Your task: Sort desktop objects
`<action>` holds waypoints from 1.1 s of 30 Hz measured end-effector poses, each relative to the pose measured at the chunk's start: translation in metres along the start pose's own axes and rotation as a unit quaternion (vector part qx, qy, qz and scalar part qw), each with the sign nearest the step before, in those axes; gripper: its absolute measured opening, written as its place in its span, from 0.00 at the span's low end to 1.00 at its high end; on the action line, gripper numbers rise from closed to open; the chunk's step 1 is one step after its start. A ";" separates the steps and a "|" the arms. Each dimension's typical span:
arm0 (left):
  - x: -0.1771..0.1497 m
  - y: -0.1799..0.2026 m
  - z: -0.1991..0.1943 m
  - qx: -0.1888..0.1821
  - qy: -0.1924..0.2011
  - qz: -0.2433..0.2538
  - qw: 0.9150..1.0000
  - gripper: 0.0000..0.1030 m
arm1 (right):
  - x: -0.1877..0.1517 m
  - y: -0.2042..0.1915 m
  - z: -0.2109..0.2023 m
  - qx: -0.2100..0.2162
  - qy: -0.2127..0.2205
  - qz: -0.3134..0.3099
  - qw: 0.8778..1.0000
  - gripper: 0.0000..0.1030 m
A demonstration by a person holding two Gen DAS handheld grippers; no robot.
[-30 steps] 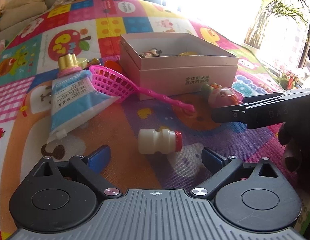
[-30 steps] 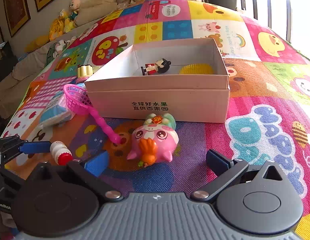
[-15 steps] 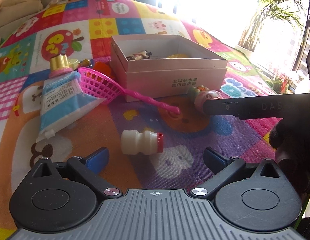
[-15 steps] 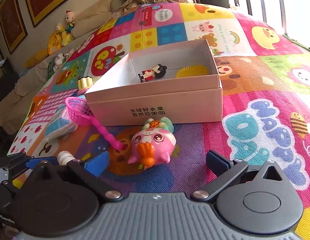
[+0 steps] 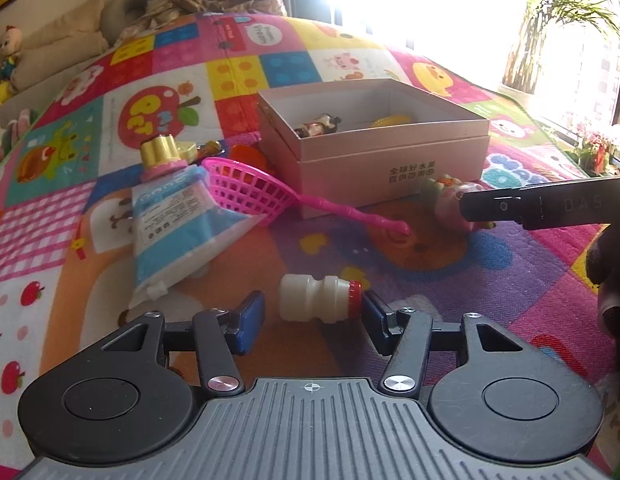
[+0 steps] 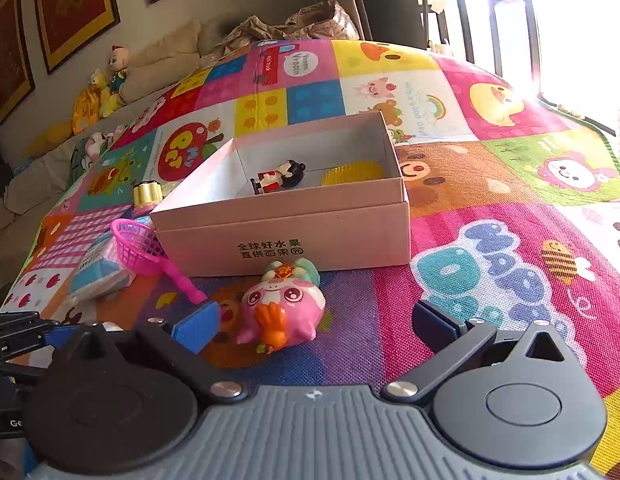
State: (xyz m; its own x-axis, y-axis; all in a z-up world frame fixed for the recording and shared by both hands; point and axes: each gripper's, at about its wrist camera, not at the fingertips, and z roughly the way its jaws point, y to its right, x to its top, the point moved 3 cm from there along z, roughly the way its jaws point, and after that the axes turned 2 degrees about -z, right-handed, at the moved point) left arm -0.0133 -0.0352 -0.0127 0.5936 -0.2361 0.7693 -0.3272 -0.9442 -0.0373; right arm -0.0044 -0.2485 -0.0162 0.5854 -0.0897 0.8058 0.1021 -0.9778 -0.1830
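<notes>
A small white bottle with a red cap (image 5: 319, 298) lies on its side on the play mat. It sits between the blue pads of my left gripper (image 5: 312, 312), whose jaws are closing. The right pad is at the cap; a gap shows between the left pad and the bottle's base. My right gripper (image 6: 315, 326) stands open around a pink pig toy (image 6: 282, 310), which lies nearer its left pad. The open pink cardboard box (image 6: 294, 236) behind holds a small figurine (image 6: 280, 176) and a yellow spiky ball (image 6: 354, 172).
A pink net scoop (image 5: 250, 190) and a blue tube with a gold cap (image 5: 174, 220) lie left of the box (image 5: 390, 160). The right gripper's black finger (image 5: 530, 204) crosses the left wrist view. Plush toys (image 6: 106, 88) sit on a sofa at the back left.
The left jaws have narrowed from wide open to close around the bottle, which now lies nearer the pads. The pig toy now lies between the right gripper's fingers.
</notes>
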 end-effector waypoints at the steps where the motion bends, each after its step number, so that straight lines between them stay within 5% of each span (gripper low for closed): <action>1: -0.001 -0.004 -0.002 0.000 0.001 -0.003 1.000 0.57 | 0.000 -0.001 0.000 -0.001 0.000 -0.003 1.000 1.00; 7: -0.004 -0.012 -0.013 -0.048 0.012 -0.009 0.999 0.61 | 0.000 -0.004 0.001 -0.005 -0.006 -0.013 1.000 0.99; 14: 0.006 -0.009 0.009 -0.017 -0.007 -0.010 1.000 0.60 | -0.002 -0.007 0.007 0.001 -0.025 -0.022 0.999 0.84; 21: 0.006 -0.005 0.010 -0.020 -0.018 -0.009 1.000 0.50 | 0.007 -0.030 0.021 -0.045 -0.033 -0.120 0.991 0.75; 26: 0.003 -0.001 -0.001 -0.018 -0.022 -0.015 0.999 0.50 | 0.014 -0.032 0.033 -0.025 -0.082 -0.112 0.990 0.48; 33: 0.016 0.017 -0.039 -0.036 0.021 0.005 0.999 0.50 | 0.016 -0.029 -0.027 0.036 -0.115 -0.099 0.988 0.47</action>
State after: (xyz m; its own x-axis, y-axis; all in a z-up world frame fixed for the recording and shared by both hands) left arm -0.0382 -0.0462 0.0236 0.5598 -0.2344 0.7948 -0.3855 -0.9227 -0.0006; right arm -0.0193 -0.2263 0.0170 0.7149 0.1563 0.6816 0.2860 -0.9548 -0.0809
